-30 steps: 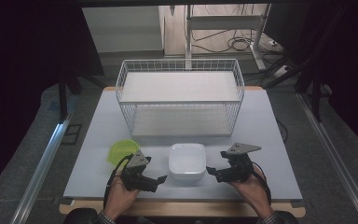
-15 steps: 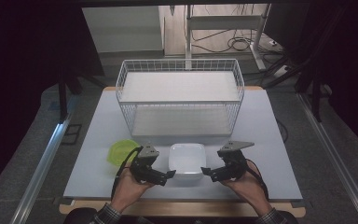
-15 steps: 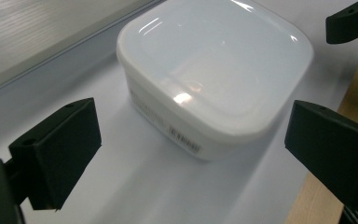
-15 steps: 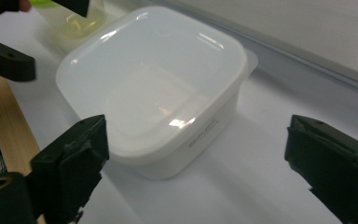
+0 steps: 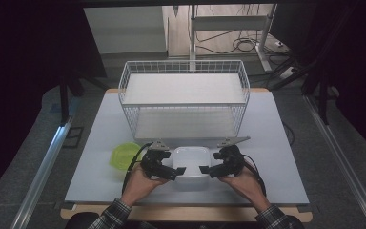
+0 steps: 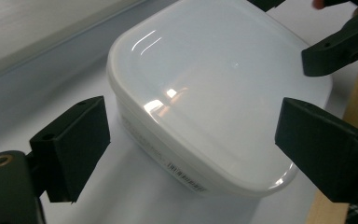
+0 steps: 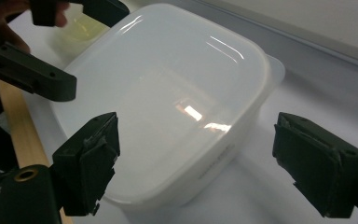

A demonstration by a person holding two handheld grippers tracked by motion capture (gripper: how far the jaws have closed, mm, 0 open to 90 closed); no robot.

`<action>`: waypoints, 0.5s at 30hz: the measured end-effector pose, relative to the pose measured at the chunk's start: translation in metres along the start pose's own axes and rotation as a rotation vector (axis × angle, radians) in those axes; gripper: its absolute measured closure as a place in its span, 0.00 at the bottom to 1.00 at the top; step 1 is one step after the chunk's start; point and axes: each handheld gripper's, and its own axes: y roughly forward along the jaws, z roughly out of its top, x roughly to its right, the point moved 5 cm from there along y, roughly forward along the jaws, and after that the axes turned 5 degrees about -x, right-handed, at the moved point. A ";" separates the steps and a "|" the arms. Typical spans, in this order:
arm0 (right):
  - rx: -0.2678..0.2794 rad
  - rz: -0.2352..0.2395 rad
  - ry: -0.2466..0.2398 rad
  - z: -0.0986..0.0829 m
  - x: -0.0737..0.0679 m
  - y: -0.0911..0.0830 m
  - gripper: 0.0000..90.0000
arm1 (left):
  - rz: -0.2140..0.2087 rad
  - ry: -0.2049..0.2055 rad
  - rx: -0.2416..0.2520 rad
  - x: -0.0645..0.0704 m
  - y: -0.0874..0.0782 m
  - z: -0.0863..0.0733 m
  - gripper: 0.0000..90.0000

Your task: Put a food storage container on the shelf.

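A white lidded plastic container sits near the table's front edge. My left gripper is open at its left side, jaws spread on either side of a container corner without touching it. On the other side my right gripper is open too, its jaws straddling the near corner. Each gripper view also shows the other gripper's black jaw across the lid.
A white wire basket stands behind the container at mid table. A yellow-green lid or dish lies left of my left hand. The table's wooden front edge runs just below my hands.
Both grippers have moved inward from the container's sides, and their open jaws now reach over its left and right edges. The container has not moved.
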 end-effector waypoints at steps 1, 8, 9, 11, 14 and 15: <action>-0.005 0.011 0.006 0.001 0.000 0.001 0.18 | -0.016 -0.010 0.001 -0.001 0.001 0.000 0.10; -0.023 0.027 0.015 0.004 -0.004 0.002 0.29 | -0.061 -0.048 0.006 0.002 0.004 -0.003 0.12; -0.024 0.023 0.020 0.003 -0.004 0.000 0.33 | -0.061 -0.048 0.006 0.002 0.004 -0.003 0.13; -0.022 0.020 0.024 0.002 -0.004 -0.003 0.38 | -0.062 -0.056 0.000 0.005 0.001 -0.005 0.15; -0.012 0.030 0.081 -0.003 -0.004 -0.013 0.54 | -0.066 -0.064 0.004 0.007 -0.008 -0.009 0.31; -0.010 0.035 0.095 -0.004 -0.004 -0.014 0.57 | -0.063 -0.072 0.006 0.008 -0.010 -0.010 0.34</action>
